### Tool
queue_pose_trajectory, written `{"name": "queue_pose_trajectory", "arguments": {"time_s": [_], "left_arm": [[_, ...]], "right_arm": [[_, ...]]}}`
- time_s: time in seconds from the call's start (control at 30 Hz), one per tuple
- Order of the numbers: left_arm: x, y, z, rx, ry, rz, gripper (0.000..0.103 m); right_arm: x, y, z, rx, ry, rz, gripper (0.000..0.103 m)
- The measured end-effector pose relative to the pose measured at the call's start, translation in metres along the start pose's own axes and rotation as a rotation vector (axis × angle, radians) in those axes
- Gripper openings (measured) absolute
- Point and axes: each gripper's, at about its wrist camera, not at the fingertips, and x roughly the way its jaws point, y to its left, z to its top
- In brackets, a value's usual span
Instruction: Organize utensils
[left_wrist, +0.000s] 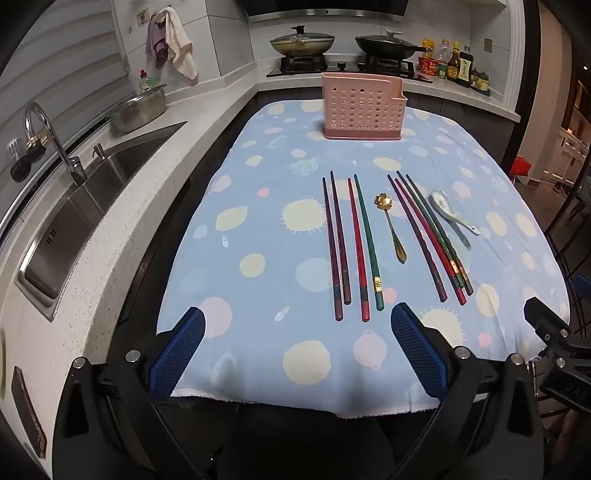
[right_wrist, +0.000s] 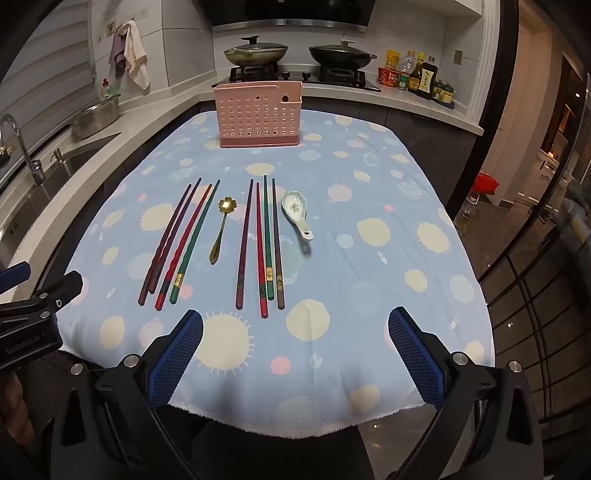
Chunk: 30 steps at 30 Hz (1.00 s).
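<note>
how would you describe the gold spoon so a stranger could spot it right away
Start at the pink basket at the far end of the blue spotted cloth. Nearer the camera lie two sets of four chopsticks; the gold spoon lies alone in the gap between them. It is the only metal piece, slim, with a flower-shaped bowl, unlike the white ceramic spoon.

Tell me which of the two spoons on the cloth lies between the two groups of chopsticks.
The gold spoon with the flower-shaped bowl. It lies in the gap between the left chopsticks and the right chopsticks; the white ceramic spoon lies outside them, to their right.
</note>
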Motion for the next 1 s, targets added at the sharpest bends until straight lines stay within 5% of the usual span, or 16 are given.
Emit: {"name": "queue_pose_trajectory", "arguments": {"time_s": [1.0], "left_arm": [[-0.0021, 0.0016, 0.0002, 0.004, -0.003, 0.004, 0.096]], "right_arm": [[0.0005, 0.0, -0.0011, -0.001, 0.005, -0.001, 0.096]]}}
